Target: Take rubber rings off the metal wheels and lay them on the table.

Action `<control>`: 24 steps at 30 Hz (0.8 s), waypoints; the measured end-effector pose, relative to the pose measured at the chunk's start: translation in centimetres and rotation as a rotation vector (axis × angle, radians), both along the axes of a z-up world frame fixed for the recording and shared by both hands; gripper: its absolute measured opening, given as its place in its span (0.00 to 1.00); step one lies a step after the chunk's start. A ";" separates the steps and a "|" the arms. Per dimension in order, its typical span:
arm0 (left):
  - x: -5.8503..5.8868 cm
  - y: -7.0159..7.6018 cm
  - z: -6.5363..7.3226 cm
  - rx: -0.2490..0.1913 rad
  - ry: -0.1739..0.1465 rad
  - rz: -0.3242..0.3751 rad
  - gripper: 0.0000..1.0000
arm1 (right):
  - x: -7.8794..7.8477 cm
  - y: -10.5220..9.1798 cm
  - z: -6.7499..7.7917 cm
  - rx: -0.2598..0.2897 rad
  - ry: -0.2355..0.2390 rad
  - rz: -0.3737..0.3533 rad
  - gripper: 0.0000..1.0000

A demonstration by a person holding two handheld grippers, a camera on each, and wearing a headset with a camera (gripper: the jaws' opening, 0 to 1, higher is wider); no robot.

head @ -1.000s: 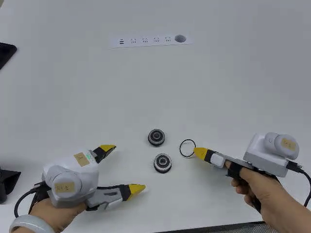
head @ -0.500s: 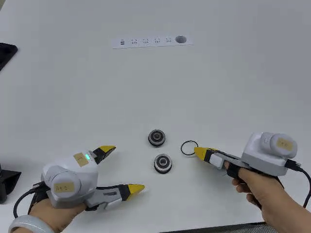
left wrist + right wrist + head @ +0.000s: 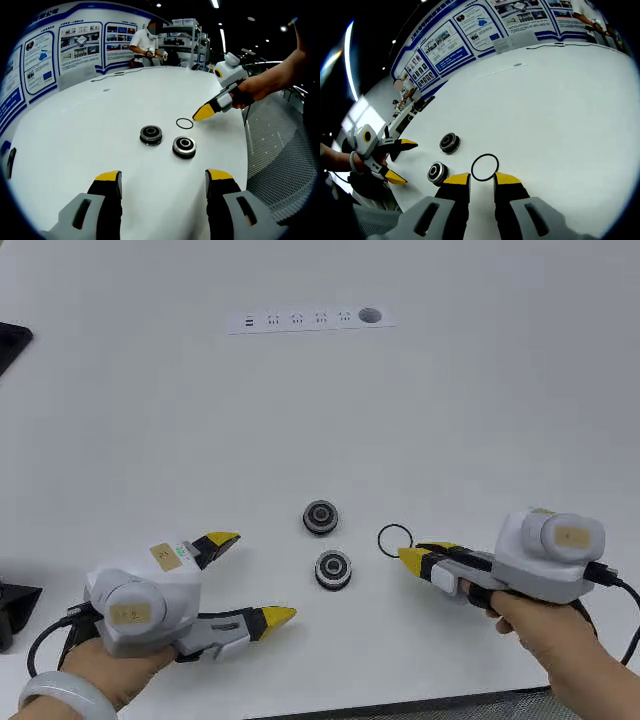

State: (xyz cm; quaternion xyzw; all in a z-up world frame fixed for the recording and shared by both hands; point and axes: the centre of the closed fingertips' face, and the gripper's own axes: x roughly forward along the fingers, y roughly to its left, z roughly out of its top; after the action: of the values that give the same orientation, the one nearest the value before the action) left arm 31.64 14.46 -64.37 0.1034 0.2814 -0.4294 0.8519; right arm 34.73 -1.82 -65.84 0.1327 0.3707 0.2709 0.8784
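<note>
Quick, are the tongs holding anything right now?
Left tongs: wide open, empty.
Right tongs: slightly open, empty; ring lies just ahead.

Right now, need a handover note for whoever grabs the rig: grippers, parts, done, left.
Left gripper: jaws wide open, empty, front-left of the wheels.
Right gripper: jaws slightly apart, empty, tips just short of the rubber ring.
The ring lies flat on the table, right of both wheels, touching neither.
Far wheel and near wheel lie flat, apart.
Done: one ring off and laid down.
Left: far wheel's rim looks darker, so it probably has a ring on. Near wheel's rim is hard to judge. Check both.
</note>
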 end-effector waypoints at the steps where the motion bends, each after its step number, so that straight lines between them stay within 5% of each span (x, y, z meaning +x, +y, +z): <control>1: 0.0 -0.1 0.1 -0.003 -0.001 -0.002 0.68 | 0.0 0.2 0.2 0.013 0.000 0.002 0.20; 15: 0.4 -1.5 0.9 -0.011 -0.024 -0.045 0.49 | -0.6 2.9 1.1 0.104 0.018 0.046 0.20; 24: 0.0 -3.9 1.0 -0.019 -0.017 -0.107 0.38 | -1.4 4.9 1.3 0.152 0.039 0.080 0.20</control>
State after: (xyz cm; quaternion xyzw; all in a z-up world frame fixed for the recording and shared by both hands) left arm 31.66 10.56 -63.34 0.1141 0.2640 -0.4761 0.8310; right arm 33.32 3.05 -64.52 0.1896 0.3710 0.3304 0.8469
